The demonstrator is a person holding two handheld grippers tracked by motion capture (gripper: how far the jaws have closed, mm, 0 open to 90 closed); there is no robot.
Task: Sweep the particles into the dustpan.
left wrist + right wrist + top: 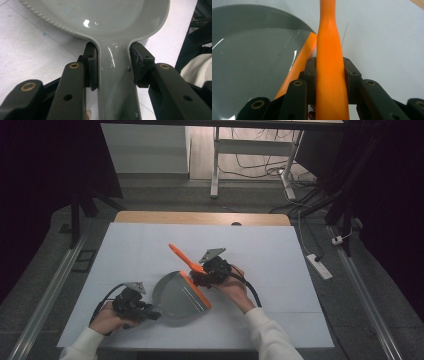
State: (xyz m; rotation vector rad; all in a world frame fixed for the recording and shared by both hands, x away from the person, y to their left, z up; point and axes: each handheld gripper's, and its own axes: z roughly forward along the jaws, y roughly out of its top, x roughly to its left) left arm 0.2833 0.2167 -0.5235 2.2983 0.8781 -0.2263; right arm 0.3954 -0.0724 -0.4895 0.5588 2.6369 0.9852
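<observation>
Left tongs (150, 314), near left on the white desk (280, 265), pinch the grey dustpan (177, 295) by its handle; pads pressed to both sides of the neck in the left gripper view. Pan lies flat mid-desk, orange lip (195, 290) facing far right. Right tongs (196, 279), just past that lip, are clamped on the orange brush handle (181, 255), which angles up and far left. Both tools gripped, brush at pan edge. No debris visible; sweeping looks still to do.

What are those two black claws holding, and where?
The left gripper clamps the grey plastic dustpan by its handle neck; the right gripper clamps the orange plastic brush handle partway along.
</observation>
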